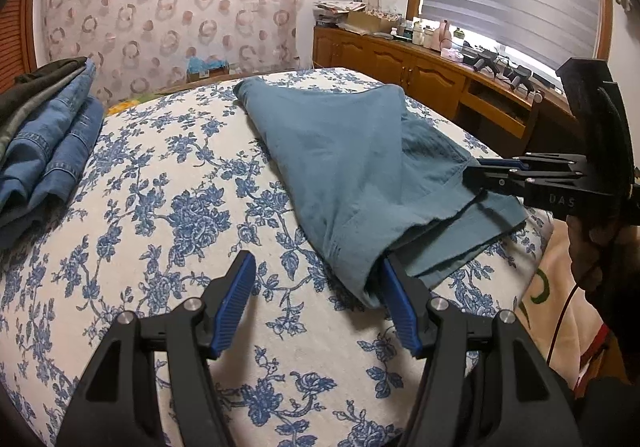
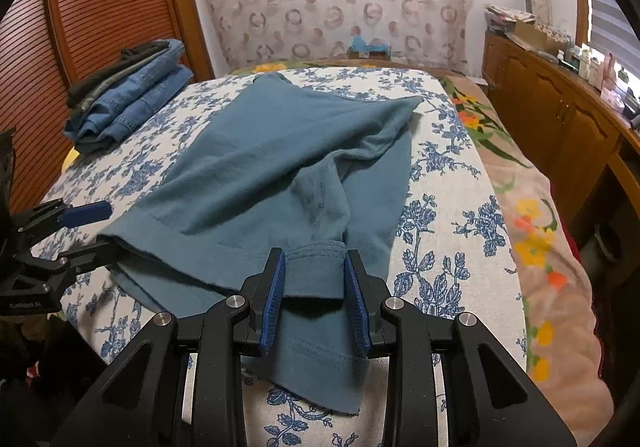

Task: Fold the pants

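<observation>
Both claws work at the near end of the teal pants [image 2: 280, 151], which lie spread on the flowered bed cover [image 1: 168, 183] and run from the near edge toward twelve o'clock. In the right wrist view the right gripper [image 2: 314, 293] has a bunched hem of the pants between its blue pads [image 2: 273, 299]; the jaws stand rather narrow, but whether the pads already press the cloth cannot be told for sure. It seems to take this hem so that the cloth can be lifted and laid over itself. The left gripper [image 1: 318, 305] stands about half open and holds nothing; one of its fingers [image 1: 400, 311] sits at the pants' near corner, at about one o'clock in its own view, probably ready to take that side so the fold stays even. A stack of folded jeans [image 1: 48, 151] rests at ten o'clock, well apart, likely the place for finished pieces.
</observation>
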Available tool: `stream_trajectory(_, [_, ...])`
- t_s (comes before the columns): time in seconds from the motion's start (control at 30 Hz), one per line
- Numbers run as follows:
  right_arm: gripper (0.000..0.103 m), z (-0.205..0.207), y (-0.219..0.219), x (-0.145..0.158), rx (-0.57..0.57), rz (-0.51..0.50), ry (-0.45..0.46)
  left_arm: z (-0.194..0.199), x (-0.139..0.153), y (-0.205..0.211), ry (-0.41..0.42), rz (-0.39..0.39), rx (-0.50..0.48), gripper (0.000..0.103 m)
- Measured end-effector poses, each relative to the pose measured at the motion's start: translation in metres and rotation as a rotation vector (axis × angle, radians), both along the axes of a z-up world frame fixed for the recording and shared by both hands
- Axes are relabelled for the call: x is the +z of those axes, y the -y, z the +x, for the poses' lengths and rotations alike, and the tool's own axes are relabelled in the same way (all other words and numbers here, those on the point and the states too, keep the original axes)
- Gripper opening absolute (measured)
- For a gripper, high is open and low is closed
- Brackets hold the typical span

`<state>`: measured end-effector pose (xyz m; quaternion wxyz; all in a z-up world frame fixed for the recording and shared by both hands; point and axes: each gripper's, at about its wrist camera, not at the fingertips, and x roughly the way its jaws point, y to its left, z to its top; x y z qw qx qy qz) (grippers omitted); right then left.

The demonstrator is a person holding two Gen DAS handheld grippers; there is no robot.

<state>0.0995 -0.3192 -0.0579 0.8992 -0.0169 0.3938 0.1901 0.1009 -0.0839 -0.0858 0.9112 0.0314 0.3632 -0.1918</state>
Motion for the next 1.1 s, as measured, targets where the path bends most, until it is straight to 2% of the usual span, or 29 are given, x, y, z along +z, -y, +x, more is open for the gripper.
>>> stream_trajectory(0.07, [0.012, -0.002, 0.002, 0.004, 0.006, 0.033, 0.004, -0.002, 0.001, 0.0, 0.007, -0.01, 0.002, 0.062])
stream_trajectory(0.13, [0.01, -0.007, 0.004, 0.012, 0.011, 0.059, 0.018, -0.004, 0.004, -0.001, 0.018, -0.02, 0.002, 0.062])
stream_trajectory(0.47, [0.009, -0.037, 0.006, 0.037, 0.02, 0.068, 0.046, -0.015, 0.023, -0.004, 0.077, -0.087, -0.02, 0.062])
stream_trajectory(0.8, [0.008, -0.052, 0.019, 0.019, -0.044, 0.033, -0.002, -0.01, 0.015, -0.002, 0.039, -0.094, -0.011, 0.062])
stream_trajectory(1.0, [0.008, -0.051, 0.029, 0.003, -0.071, 0.052, -0.034, -0.007, 0.005, 0.003, 0.014, -0.062, 0.0, 0.062])
stream_trajectory(1.1, [0.013, -0.052, 0.029, 0.005, -0.075, 0.035, -0.023, -0.006, 0.001, 0.002, 0.007, -0.054, 0.01, 0.062])
